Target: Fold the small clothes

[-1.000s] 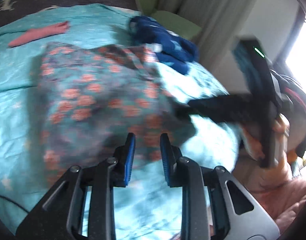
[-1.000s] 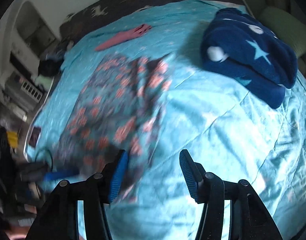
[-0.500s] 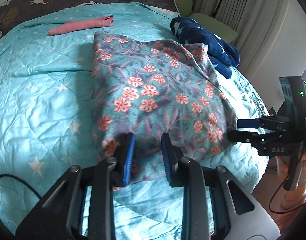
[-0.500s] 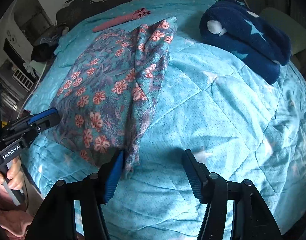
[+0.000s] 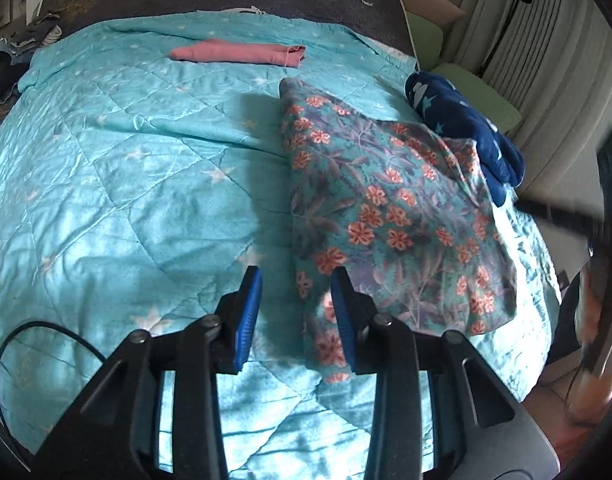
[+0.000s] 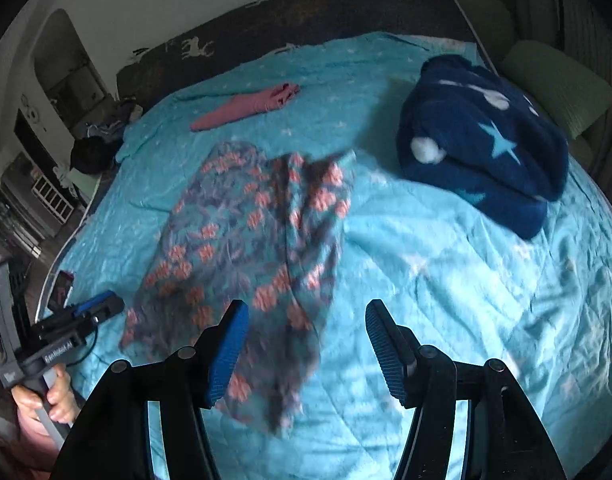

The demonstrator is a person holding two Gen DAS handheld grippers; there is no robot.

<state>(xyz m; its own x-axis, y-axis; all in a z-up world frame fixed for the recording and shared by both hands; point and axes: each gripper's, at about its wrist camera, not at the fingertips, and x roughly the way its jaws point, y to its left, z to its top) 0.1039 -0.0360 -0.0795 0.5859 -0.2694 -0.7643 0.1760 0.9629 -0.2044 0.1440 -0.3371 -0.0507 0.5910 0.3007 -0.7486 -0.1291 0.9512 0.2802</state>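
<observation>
The left gripper (image 5: 296,312) hangs over the floral garment (image 5: 390,216), jaws opening, pads clear of the cloth. The right gripper (image 6: 306,344) gapes, gripping nothing. The garment lies on the teal quilt (image 5: 126,184); beyond it, a pink garment (image 5: 242,52); beside it, a navy fleece (image 6: 482,140).

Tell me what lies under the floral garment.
The floral garment lies flat on the teal quilt, its far corner overlapping the navy star fleece. Whatever else might sit beneath it is covered.
</observation>
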